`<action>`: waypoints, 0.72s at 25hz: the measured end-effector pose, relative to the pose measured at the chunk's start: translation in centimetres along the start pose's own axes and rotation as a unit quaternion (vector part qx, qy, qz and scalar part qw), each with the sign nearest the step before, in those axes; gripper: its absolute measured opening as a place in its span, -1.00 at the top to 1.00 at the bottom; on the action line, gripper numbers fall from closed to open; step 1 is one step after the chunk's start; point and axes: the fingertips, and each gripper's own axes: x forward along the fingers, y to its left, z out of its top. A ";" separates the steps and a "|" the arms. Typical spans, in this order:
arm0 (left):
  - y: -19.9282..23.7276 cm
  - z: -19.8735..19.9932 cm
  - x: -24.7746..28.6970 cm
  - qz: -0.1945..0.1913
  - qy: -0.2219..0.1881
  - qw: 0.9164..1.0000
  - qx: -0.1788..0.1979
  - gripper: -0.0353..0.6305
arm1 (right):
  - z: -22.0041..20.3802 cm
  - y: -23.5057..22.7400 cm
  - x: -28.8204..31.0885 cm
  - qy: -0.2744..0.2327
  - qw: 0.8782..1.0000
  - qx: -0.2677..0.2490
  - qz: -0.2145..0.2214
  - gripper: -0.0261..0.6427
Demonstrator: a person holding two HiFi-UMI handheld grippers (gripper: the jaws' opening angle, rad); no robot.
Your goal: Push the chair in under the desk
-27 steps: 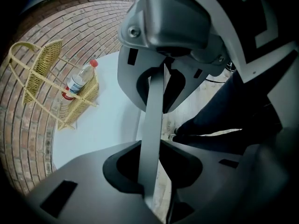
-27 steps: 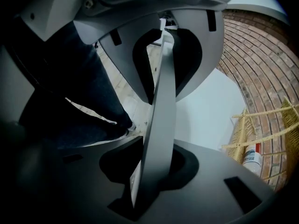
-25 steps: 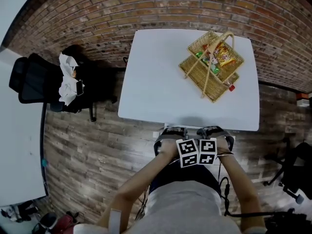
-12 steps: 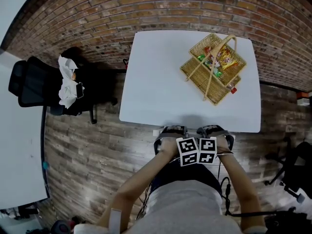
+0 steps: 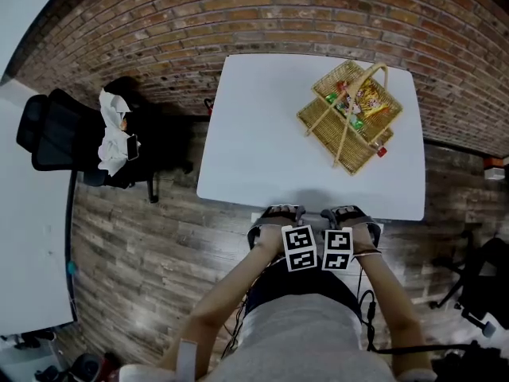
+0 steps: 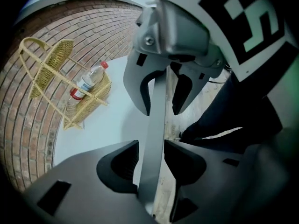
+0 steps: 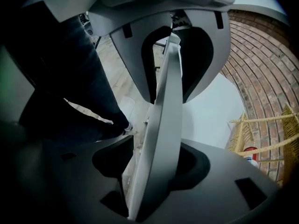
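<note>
step: the release after the push, by the look of it. the grey chair with a thin flat back panel (image 6: pixel 156 120) stands at the near edge of the white rectangular tabletop (image 5: pixel 262 134). its seat is out of sight, so how far under it sits cannot be told.
left tongs (image 6: pixel 152 164): astride the top of the back panel. the jaws have just been opening and now stand apart, with the panel between them and the pads eased off it.
right tongs (image 7: pixel 154 169): just beside the left pair on the same panel. these jaws have also just been opening and are apart, with a gap showing on one side of the panel.
next move: it calls for lifting both tongs straight up off the panel, so the chair is not dragged back out. if the chair proves short of the tabletop, they would need to clamp again and push forward.
surface: bare except for a woven straw basket with hoop handles (image 5: pixel 350 118) toward the far right corner. it holds snack packets (image 5: pixel 362 94) and a red-capped clear bottle (image 6: pixel 88 80).
room: a red brick wall (image 5: pixel 199 14) lies beyond the tabletop and a grey-brown wood plank floor (image 5: pixel 143 253) lies below. a black office chair draped with white cloth (image 5: pixel 64 134) stands well apart to the left, beside a second white tabletop (image 5: pixel 28 237).
</note>
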 end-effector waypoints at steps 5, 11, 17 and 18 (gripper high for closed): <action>0.7 0.1 -2.1 -0.036 -0.036 0.996 -0.074 0.29 | 1.6 -1.0 -1.7 -0.056 0.998 0.028 -0.024 0.16; 2.3 2.0 -7.2 -0.053 -0.127 0.982 -0.131 0.25 | 3.1 -3.7 -6.5 -0.134 0.984 0.103 -0.054 0.16; 7.5 4.3 -13.5 -0.011 -0.262 0.939 -0.221 0.30 | 4.0 -7.4 -12.2 -0.236 0.945 0.202 -0.103 0.28; 8.3 4.3 -14.2 0.002 -0.277 0.933 -0.229 0.42 | 4.1 -8.3 -13.3 -0.252 0.936 0.215 -0.122 0.43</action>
